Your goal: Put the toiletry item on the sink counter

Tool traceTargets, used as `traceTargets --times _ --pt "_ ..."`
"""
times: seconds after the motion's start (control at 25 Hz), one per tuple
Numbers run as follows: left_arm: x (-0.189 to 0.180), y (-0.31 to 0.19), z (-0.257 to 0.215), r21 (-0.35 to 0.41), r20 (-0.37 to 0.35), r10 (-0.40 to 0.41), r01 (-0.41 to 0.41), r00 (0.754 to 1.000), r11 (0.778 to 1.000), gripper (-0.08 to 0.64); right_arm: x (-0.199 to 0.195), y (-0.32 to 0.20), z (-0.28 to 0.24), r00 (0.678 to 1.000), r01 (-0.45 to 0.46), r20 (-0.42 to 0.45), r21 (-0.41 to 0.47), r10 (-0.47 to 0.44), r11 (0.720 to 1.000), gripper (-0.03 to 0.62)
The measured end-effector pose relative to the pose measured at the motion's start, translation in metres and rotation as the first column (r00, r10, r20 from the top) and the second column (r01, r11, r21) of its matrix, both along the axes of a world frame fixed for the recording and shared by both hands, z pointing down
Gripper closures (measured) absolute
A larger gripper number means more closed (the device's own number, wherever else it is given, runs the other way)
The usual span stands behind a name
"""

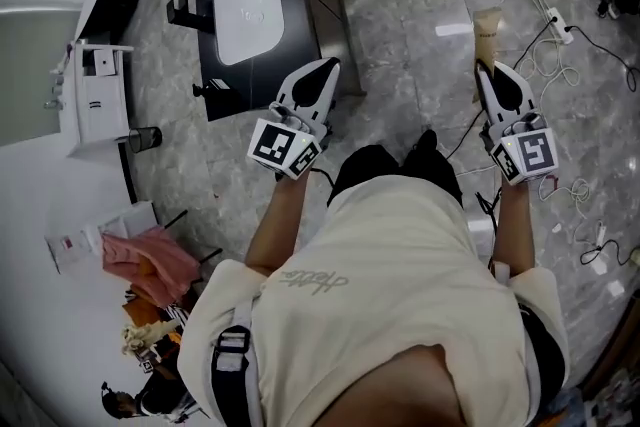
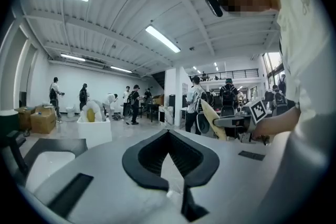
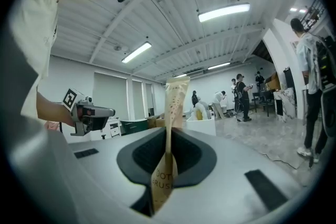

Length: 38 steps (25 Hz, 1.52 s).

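Right gripper view — right gripper (image 3: 168, 135) clamps packet (image 3: 176, 102) reading "OT/RUS"; left gripper (image 2: 168, 136) jaws closed.

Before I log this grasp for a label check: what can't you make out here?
Right gripper view: print on the beige paper packet partly hidden by the right gripper's jaws.
Head view: same print too small.
Head view: small items on the white shelf, too small.
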<state>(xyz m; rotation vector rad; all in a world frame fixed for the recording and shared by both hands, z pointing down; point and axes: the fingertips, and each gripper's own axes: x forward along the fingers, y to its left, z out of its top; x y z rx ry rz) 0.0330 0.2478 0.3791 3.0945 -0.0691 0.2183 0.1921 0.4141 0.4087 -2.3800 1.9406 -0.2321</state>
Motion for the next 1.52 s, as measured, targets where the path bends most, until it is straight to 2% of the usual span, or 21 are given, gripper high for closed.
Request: traceTargets --times 0.12,0.24,0.4,0.6,0.8,1.0,1.12,1.28,1.44,1.52 --pt "0.007 -0.018 0.015 0.019 0.055 -0.044 0.043 0.998 0.999 0.557 0.016 -0.015 0.009 1.0 0.003 0.007 -0.002 -0.003 1.0 0.568" --pt "0.017 -0.035 0.022 -0.005 0.065 -0.087 0.088 0.994 0.996 0.557 0.028 -0.031 0.015 0.999 0.021 0.026 -0.01 -0.02 1.0 0.568" --pt "0.039 -0.062 0.033 -0.033 0.041 -0.1 0.102 0.994 0.994 0.557 0.044 -0.06 0.019 0.999 0.038 0.014 -0.035 -0.038 0.999 0.568" --pt "0.06 -0.121 0.038 -0.043 0.016 -0.114 0.114 0.993 0.993 0.557 0.054 -0.112 0.009 0.997 0.067 -0.019 -0.073 -0.068 0.995 0.569" --pt "0.093 -0.191 0.005 -0.017 -0.095 -0.156 0.155 0.983 0.988 0.557 0.074 -0.18 -0.014 0.991 0.113 -0.054 -0.106 -0.119 0.988 0.568" --pt "0.099 -0.256 0.022 -0.033 -0.076 -0.178 0.176 0.981 0.984 0.557 0.078 -0.261 -0.014 0.986 0.161 -0.029 -0.103 -0.165 0.982 0.568" --pt "0.093 -0.293 0.032 -0.05 -0.061 -0.232 0.229 0.971 0.972 0.557 0.075 -0.306 -0.009 0.976 0.217 -0.008 -0.1 -0.219 0.971 0.569" --pt "0.074 -0.328 0.039 -0.062 -0.055 -0.317 0.313 0.947 0.948 0.557 0.069 -0.353 0.004 0.948 0.317 0.002 -0.124 -0.319 0.94 0.568" --pt "0.056 -0.357 0.049 -0.065 -0.022 -0.41 0.408 0.912 0.911 0.557 0.068 -0.399 0.012 0.91 0.412 0.014 -0.114 -0.414 0.904 0.568" --pt "0.05 -0.362 0.053 -0.067 0.001 -0.46 0.459 0.888 0.886 0.557 0.07 -0.419 0.016 0.882 0.47 0.033 -0.103 -0.469 0.877 0.568"
